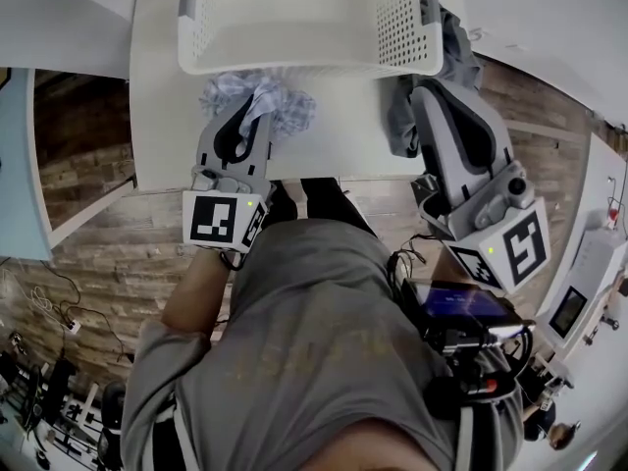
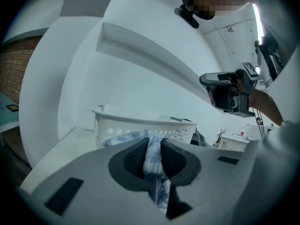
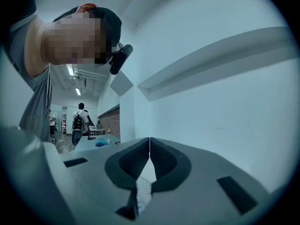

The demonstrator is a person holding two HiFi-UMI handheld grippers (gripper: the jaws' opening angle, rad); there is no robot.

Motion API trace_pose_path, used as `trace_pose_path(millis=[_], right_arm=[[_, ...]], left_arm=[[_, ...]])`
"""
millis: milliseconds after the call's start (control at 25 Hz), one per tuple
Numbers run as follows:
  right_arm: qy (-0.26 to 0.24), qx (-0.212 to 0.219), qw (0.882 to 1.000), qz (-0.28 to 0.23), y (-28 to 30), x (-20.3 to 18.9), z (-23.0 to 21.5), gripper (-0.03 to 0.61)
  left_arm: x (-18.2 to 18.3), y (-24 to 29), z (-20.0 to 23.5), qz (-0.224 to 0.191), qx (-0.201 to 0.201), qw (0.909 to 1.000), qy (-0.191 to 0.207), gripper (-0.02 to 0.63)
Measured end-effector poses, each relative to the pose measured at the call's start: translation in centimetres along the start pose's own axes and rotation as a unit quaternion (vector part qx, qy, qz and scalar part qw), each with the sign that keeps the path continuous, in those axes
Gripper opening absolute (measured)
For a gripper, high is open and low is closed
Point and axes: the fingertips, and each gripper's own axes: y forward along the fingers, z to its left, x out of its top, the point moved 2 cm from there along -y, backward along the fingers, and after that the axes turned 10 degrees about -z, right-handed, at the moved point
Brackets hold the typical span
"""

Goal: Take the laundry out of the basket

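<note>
- Lower centre: the left gripper (image 2: 153, 150) has its dark pads (image 2: 133, 157) closed on a blue-and-white checked cloth (image 2: 153, 159), which hangs down between them.
- Mid-frame behind: a white perforated basket (image 2: 140, 125) stands on a white table (image 2: 61, 146), with more of the cloth bunched at its front.
- Right: a hand (image 2: 256, 100) holds a dark device (image 2: 225, 93).

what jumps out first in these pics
The left gripper is clamped on a blue-and-white checked cloth bunched on the white table, just in front of the white laundry basket. At the basket's right side a grey garment hangs beside the shut right gripper.
</note>
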Motion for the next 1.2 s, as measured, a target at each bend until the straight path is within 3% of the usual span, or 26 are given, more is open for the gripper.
trace_pose_path(millis=[480, 920, 1200], right_arm=[[-0.008, 0.002, 1.000, 0.000, 0.1, -0.1, 0.0, 0.009], [-0.003, 0.013, 1.000, -0.024, 0.4, 0.6, 1.4, 0.009], [-0.002, 0.022, 0.999, -0.030, 0.6, 0.7, 2.1, 0.009]], left_arm=[[0.4, -1.1, 0.5, 0.027, 0.030, 0.9992, 0.010, 0.127], [1.3, -4.4, 0.6, 0.051, 0.033, 0.9979, 0.020, 0.156], [3.0, -5.5, 0.2, 0.026, 0.036, 0.9988, 0.021, 0.156]])
